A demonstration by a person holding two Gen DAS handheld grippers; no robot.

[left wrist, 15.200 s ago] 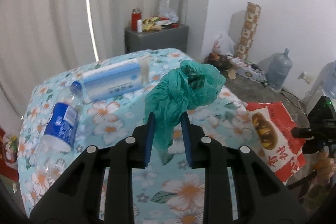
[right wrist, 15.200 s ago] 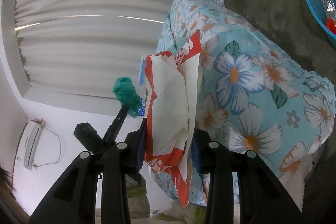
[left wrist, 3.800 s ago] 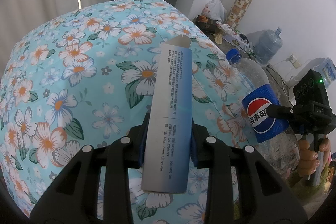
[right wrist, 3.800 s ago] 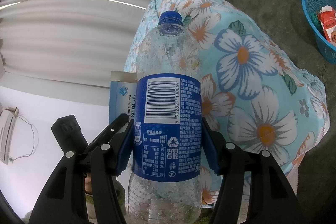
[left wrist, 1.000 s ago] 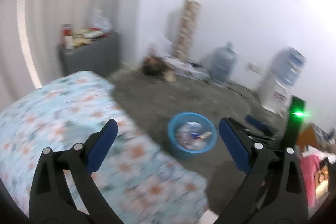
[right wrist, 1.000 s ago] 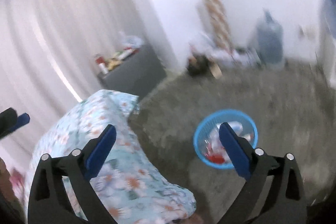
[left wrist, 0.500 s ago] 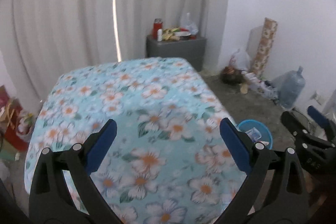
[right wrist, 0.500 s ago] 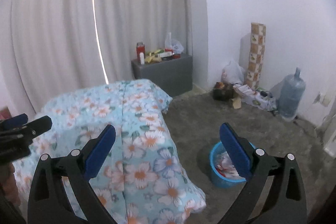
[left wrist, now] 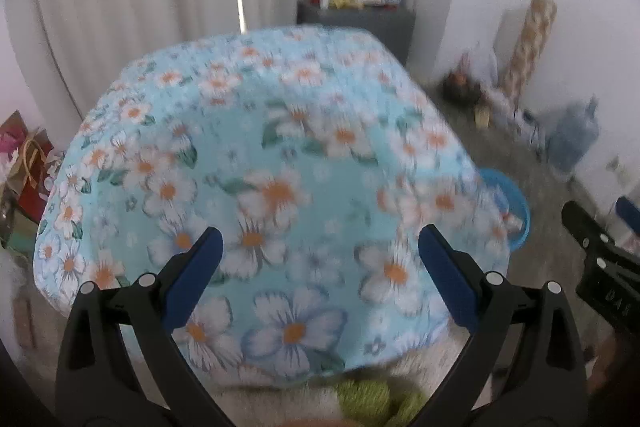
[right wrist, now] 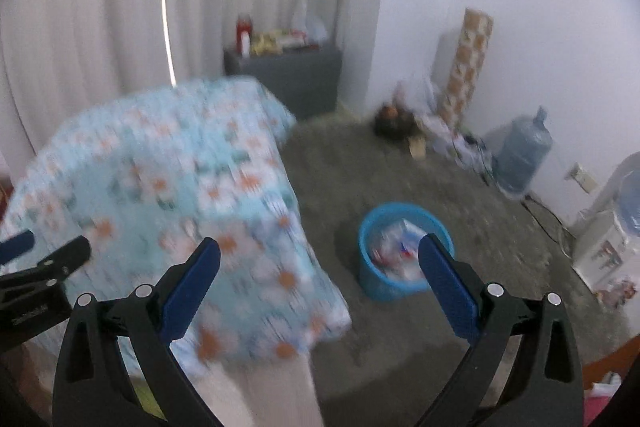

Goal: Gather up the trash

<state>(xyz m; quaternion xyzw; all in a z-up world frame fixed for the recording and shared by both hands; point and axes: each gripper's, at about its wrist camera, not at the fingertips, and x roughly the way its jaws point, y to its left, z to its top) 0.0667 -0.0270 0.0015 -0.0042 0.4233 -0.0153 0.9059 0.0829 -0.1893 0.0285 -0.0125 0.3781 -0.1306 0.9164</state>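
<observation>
Left tool [left wrist: 316, 275] and right tool [right wrist: 318, 277] both spread wide, holding nothing. The floral tabletop [left wrist: 280, 147] shows no trash, and the blue basket [right wrist: 404, 259] on the floor past its right edge holds wrappers, so collecting looks basically done

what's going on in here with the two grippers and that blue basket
A person is clearing trash with a handheld gripper in each hand. Both the left gripper and right gripper are open and empty above the flowered tablecloth. The blue basket on the floor beside the table already holds trash.
</observation>
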